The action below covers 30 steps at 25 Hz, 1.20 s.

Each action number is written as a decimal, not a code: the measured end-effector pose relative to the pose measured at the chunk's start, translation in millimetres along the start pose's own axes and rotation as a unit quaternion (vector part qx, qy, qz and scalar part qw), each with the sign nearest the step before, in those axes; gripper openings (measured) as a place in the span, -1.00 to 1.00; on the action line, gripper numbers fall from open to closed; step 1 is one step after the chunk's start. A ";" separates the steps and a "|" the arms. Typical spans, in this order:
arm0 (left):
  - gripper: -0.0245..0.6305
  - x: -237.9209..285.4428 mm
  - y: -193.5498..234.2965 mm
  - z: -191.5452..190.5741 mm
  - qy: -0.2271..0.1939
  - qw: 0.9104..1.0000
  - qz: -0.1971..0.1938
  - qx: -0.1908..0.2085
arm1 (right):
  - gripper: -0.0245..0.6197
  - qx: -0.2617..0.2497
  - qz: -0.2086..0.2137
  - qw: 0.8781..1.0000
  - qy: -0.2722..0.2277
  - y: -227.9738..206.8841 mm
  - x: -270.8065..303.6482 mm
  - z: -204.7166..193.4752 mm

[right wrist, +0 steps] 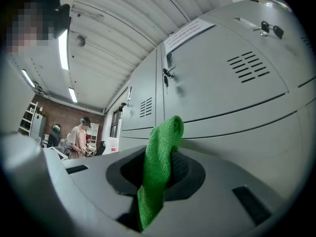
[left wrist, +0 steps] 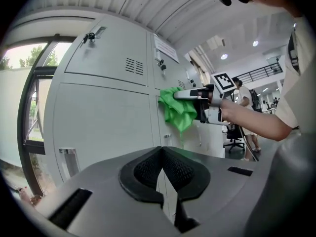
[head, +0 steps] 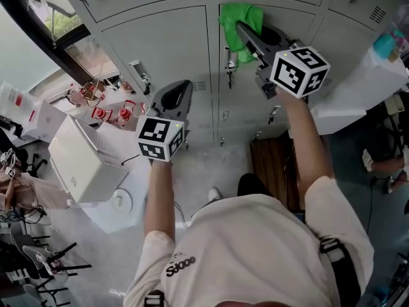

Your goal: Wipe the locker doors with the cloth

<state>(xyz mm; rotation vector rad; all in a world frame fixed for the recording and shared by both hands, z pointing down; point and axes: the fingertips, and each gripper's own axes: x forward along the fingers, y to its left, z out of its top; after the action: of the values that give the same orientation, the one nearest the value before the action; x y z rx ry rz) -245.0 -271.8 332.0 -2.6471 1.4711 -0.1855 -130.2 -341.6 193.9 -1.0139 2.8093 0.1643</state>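
A bright green cloth [head: 239, 27] is pressed against a grey locker door [head: 275, 18], pinched in my right gripper [head: 241, 28]. In the right gripper view the cloth [right wrist: 159, 172] hangs from between the closed jaws, right by the door [right wrist: 232, 78]. My left gripper [head: 181, 85] is held lower, in front of another locker door [head: 169, 47], shut with nothing in it. In the left gripper view its pads [left wrist: 148, 169] meet, and the cloth [left wrist: 177, 110] and right gripper [left wrist: 197, 100] show beyond, against the lockers.
Locker latches with keys [head: 230, 66] stick out from the doors. A white box-like unit [head: 83, 162] and red items [head: 102, 110] lie at the left by a window [head: 51, 24]. A wooden piece [head: 271, 171] stands below right. People [right wrist: 79, 137] stand far off.
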 end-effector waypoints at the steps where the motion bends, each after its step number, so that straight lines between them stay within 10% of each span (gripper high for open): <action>1: -0.87 -2.6 4.4 -1.3 -0.002 1.000 -0.003 -0.003 | -0.75 -0.003 0.003 1.000 0.001 5.2 8.9 0.4; 14: -0.87 26.6 11.2 16.2 -0.061 0.997 0.000 -0.044 | -0.75 -0.003 -0.036 0.999 0.005 -25.5 29.5 -1.6; 30: -0.87 109.9 -52.8 15.3 -0.035 0.997 -0.049 -0.041 | -0.75 -0.033 -0.180 0.982 0.039 -181.1 -114.1 -12.7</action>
<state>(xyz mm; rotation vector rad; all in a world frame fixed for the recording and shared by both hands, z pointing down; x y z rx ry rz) -140.8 -336.9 330.9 -2.7618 1.3567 -0.0409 71.3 -410.8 217.3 -1.5521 2.6426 0.1769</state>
